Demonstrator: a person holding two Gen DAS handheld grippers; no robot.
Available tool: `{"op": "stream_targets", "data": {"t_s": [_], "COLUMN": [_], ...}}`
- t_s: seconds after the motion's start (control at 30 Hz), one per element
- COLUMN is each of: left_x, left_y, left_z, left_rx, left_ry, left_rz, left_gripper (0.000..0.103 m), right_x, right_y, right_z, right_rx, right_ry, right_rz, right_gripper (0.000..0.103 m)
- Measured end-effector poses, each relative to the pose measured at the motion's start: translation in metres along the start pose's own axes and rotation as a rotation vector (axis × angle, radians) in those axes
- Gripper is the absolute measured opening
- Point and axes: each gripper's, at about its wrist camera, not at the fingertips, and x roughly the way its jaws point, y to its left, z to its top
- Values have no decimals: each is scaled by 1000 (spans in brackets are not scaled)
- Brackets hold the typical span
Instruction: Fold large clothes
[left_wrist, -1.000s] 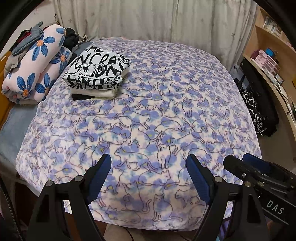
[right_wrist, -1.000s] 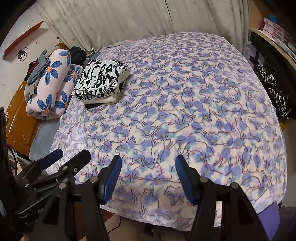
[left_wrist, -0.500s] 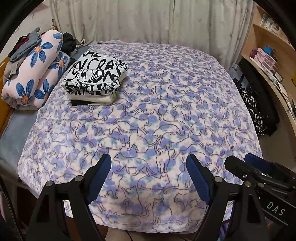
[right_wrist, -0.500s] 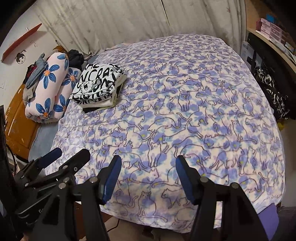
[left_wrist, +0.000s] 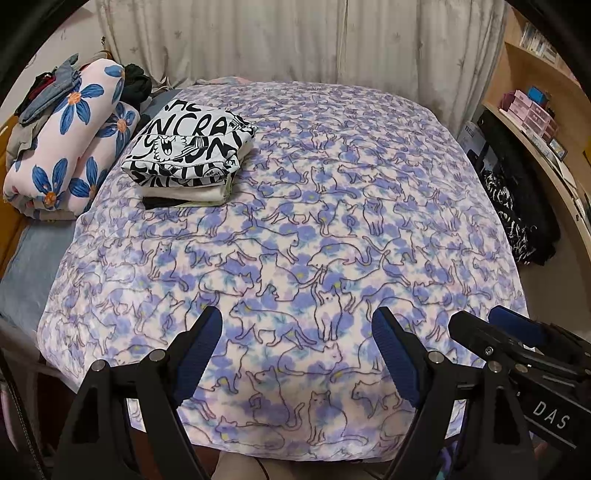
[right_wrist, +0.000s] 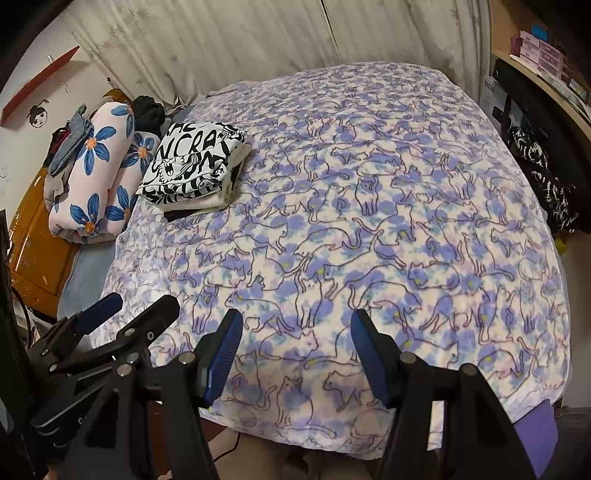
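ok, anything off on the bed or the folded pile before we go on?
Nothing stands out. The purple cat-print fleece blanket lies flat over the bed. The stack of folded clothes topped by a black-and-white lettered shirt sits squarely near its far left corner. Left gripper and right gripper are open and empty.

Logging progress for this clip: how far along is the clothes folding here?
Done: a folded stack topped by a black-and-white lettered garment sits at the far left of the cat-print blanket. In hand: nothing; left gripper and right gripper are open above the near edge. Left: no unfolded garment shows on the blanket.
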Motion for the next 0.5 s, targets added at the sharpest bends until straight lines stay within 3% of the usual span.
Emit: {"op": "stream_targets", "data": {"t_s": [0.5], "left_x": [6], "left_y": [9], "left_z": [-10], "left_rx": [14], "left_ry": [23], "left_rz": [-2], "left_gripper": [82], "right_x": [7], "right_y": [2], "right_z": [-10], "right_rx": [9], "right_ry": [12], "right_rz": [0], "right_gripper": [61]}}
